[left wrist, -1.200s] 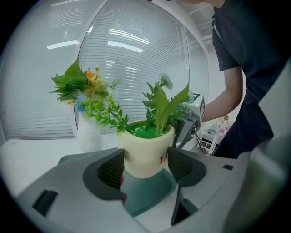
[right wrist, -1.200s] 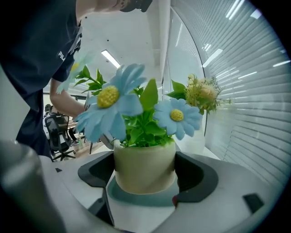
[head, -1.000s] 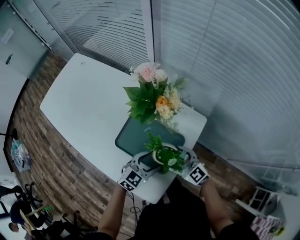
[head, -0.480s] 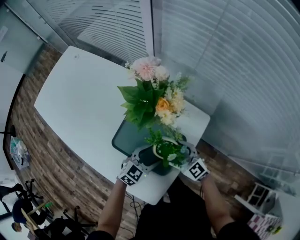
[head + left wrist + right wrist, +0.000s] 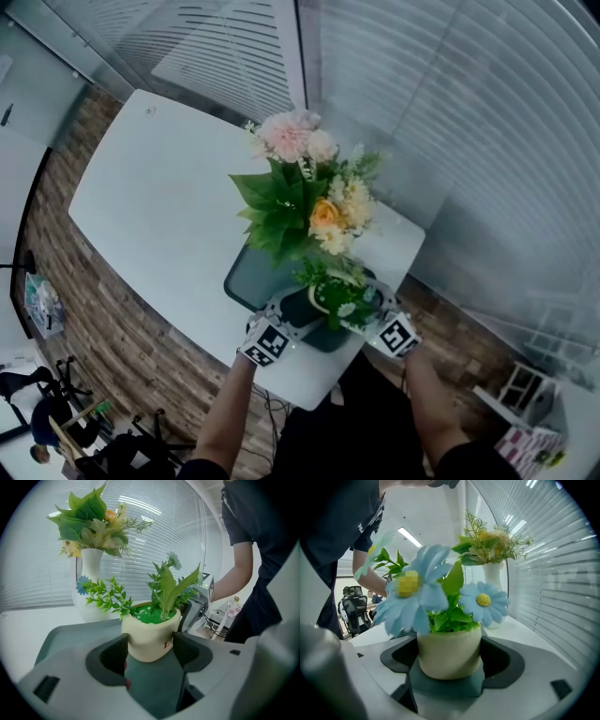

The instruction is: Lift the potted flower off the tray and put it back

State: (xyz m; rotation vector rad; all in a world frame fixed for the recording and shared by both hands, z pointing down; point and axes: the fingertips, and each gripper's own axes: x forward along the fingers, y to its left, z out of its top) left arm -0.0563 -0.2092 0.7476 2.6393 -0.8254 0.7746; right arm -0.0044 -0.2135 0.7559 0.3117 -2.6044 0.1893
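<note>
Two-sided pinch on potted flower by left gripper and right gripper, pads pressed against cream pot wall. Sitting at near end of dark tray, base contact unclear. Just behind: bouquet on white table.

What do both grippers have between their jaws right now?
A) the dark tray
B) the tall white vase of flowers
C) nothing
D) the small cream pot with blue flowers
D: the small cream pot sits gripped between the jaws of the left gripper in its view, and of the right gripper in its own.
</note>
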